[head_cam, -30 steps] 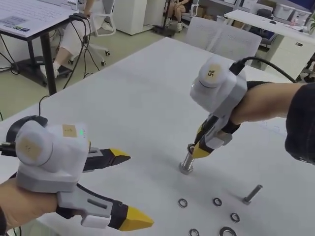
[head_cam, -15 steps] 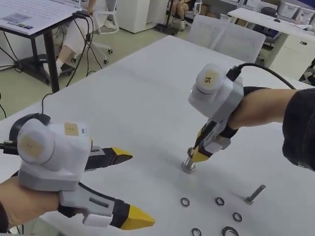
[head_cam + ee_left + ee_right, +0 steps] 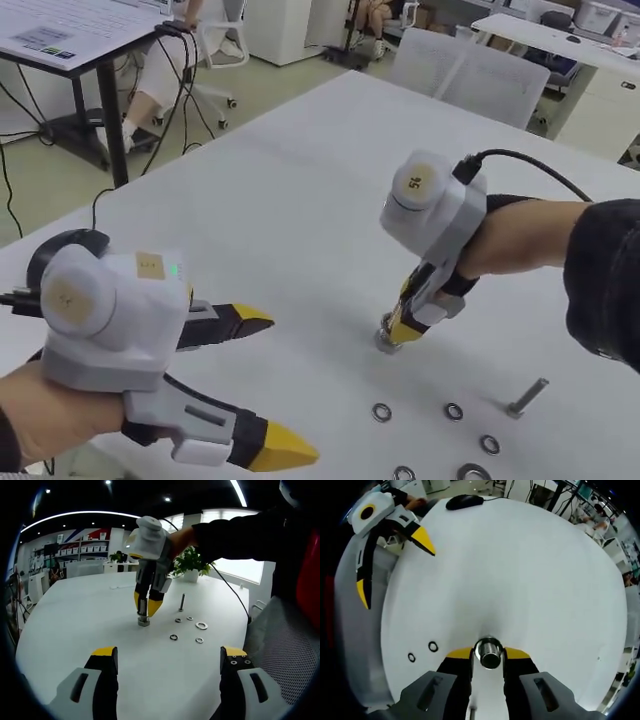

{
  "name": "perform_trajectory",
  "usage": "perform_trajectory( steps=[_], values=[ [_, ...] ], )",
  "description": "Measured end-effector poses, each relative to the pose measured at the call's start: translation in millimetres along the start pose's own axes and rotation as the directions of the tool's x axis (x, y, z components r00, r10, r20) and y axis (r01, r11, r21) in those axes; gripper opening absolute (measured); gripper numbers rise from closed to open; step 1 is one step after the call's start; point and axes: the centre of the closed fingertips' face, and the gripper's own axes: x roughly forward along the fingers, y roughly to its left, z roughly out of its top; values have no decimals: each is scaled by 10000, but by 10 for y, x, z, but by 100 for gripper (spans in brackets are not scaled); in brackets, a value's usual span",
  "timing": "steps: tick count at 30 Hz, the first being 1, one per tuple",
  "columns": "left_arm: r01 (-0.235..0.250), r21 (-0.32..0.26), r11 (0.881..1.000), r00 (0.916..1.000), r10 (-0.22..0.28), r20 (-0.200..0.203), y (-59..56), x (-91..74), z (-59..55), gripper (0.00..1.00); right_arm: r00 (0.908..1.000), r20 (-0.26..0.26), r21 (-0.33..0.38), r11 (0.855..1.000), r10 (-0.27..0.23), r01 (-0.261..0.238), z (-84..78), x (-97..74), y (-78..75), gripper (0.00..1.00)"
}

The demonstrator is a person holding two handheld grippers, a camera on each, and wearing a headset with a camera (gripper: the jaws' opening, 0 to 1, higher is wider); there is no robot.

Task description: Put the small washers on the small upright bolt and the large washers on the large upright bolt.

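- At the middle of the white table (image 3: pixel 300 180), the right gripper (image 3: pixel 403 330) sits lower on the large bolt (image 3: pixel 384 342) than a second ago. Its yellow tips were then beside the upper thread and now reach almost to the bolt's base.
- Right gripper: the jaws are drawn in to the width of the shank. One stands on each side of the upright large bolt, and both appear to touch it. In the right gripper view the bolt's top end stands between them.
- Left gripper (image 3: pixel 270 386): placed as in the earlier frames, low at the near left of the table. Its jaws are spread wide and hold nothing, well apart from both bolts.
- Small washers (image 3: pixel 381 411): four lie flat and scattered on the table, nearer the person than the large bolt, none touching another.
- Large washer (image 3: pixel 472 470): lies flat at the near edge of the head view, just beside the nearest small washers.
- Small bolt (image 3: pixel 527 397): lies on its side to the right of the washers, apart from both grippers.
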Motion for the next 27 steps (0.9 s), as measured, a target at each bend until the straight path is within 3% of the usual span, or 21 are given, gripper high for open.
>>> perform_trajectory(
  steps=[27],
  values=[
    [15, -91, 10000, 10000, -15, -10, 28, 42, -6, 83, 9999, 44, 288, 9995, 105, -107, -42, 101, -74, 24]
  ],
)
